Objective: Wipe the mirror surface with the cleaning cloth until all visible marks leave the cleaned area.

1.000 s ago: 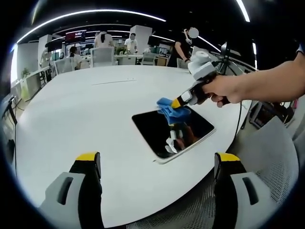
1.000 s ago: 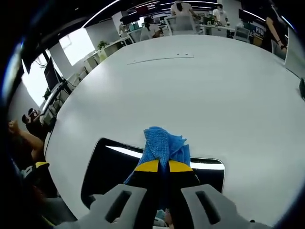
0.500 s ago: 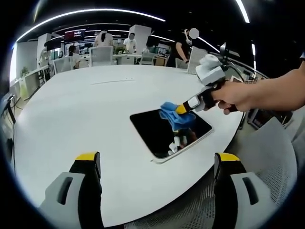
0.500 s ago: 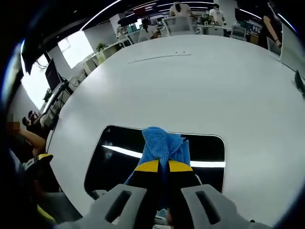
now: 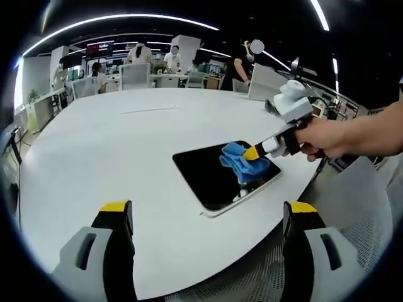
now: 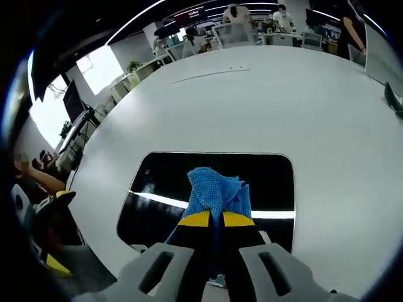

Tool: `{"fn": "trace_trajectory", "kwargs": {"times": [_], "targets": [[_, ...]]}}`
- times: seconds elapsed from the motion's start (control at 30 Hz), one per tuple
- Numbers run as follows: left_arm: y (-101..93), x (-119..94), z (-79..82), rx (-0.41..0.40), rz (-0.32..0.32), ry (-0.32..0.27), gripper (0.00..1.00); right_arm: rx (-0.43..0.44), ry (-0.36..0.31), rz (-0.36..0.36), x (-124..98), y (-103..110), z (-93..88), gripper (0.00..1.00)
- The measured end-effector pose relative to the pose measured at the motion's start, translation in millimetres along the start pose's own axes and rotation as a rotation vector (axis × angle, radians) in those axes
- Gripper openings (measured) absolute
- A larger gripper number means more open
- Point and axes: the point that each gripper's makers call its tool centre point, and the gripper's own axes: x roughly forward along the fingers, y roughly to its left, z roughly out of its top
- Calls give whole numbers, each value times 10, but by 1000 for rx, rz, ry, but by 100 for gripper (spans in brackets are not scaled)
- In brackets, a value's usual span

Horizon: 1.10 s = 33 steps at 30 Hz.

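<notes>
Now right gripper [image 6: 216, 219] jaws clamped on blue cloth [image 6: 215, 191], slid nearer mirror [image 5: 208, 176] edge vs earlier, left gripper [image 5: 208, 214] jaws wide apart, empty

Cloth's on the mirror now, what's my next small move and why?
Probably sweep the blue cloth toward the mirror's uncovered far half. The right gripper pins it near the edge closest to the hand, and most of the dark glass lies beyond it.

Left gripper view faces the mirror [image 5: 217, 176] from off the table; right gripper view hangs close above it.
</notes>
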Motion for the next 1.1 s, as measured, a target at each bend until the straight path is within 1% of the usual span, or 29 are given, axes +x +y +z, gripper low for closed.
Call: {"fn": "trace_trajectory", "kwargs": {"times": [0.27, 0.43, 0.83, 1.1], "targets": [[2, -2, 13, -2, -2, -8, 99, -9, 4, 9, -100, 60, -154, 0], [13, 1, 25, -5, -2, -14, 99, -14, -8, 15, -175, 102, -267, 0], [-9, -6, 34, -9, -5, -15, 99, -10, -1, 36, -295, 156, -441, 0], [-8, -12, 34, -16, -5, -16, 99, 1, 3, 40, -281, 154, -428, 0]]}}
